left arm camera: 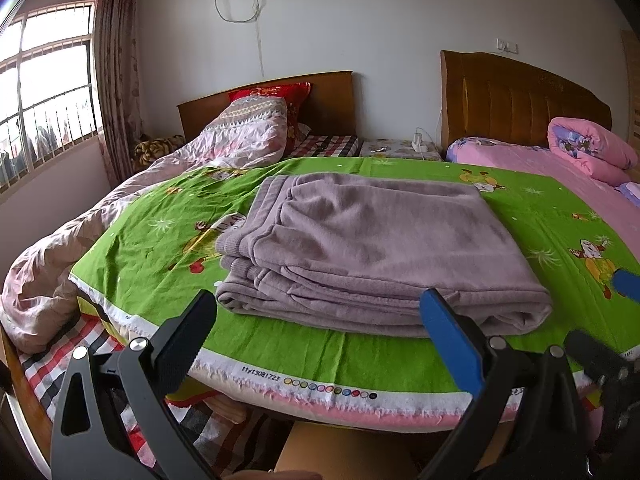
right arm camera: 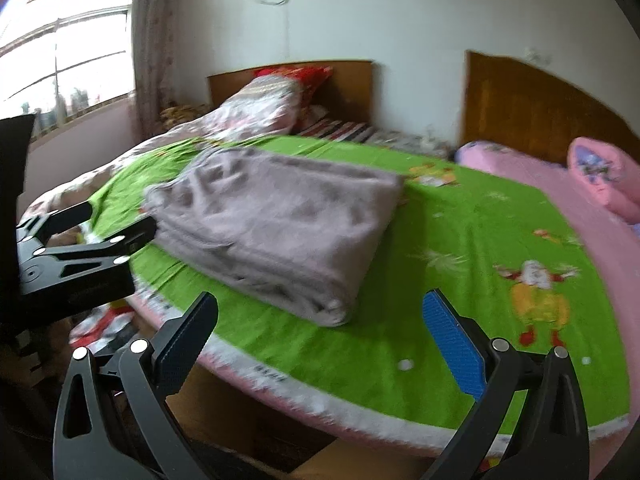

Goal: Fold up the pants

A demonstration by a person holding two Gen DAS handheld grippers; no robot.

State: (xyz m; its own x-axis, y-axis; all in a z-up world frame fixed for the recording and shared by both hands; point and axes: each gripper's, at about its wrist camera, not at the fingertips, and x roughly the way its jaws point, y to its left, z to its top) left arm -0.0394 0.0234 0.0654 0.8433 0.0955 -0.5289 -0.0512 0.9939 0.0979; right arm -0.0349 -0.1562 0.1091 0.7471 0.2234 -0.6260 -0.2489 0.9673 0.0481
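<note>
The mauve fleece pants lie folded in a thick stack on the green cartoon sheet. In the left wrist view my left gripper is open and empty, just short of the stack's near edge. In the blurred right wrist view the pants lie ahead and to the left on the green sheet. My right gripper is open and empty, near the stack's near right corner. The left gripper shows at the left of that view, beside the pants. The right gripper's blue pad shows at the left wrist view's right edge.
The green sheet covers a raised board with a frayed pink-white hem. A crumpled quilt lies to the left. A pink bed with a rolled pink quilt is on the right. Wooden headboards, a window and a curtain stand behind.
</note>
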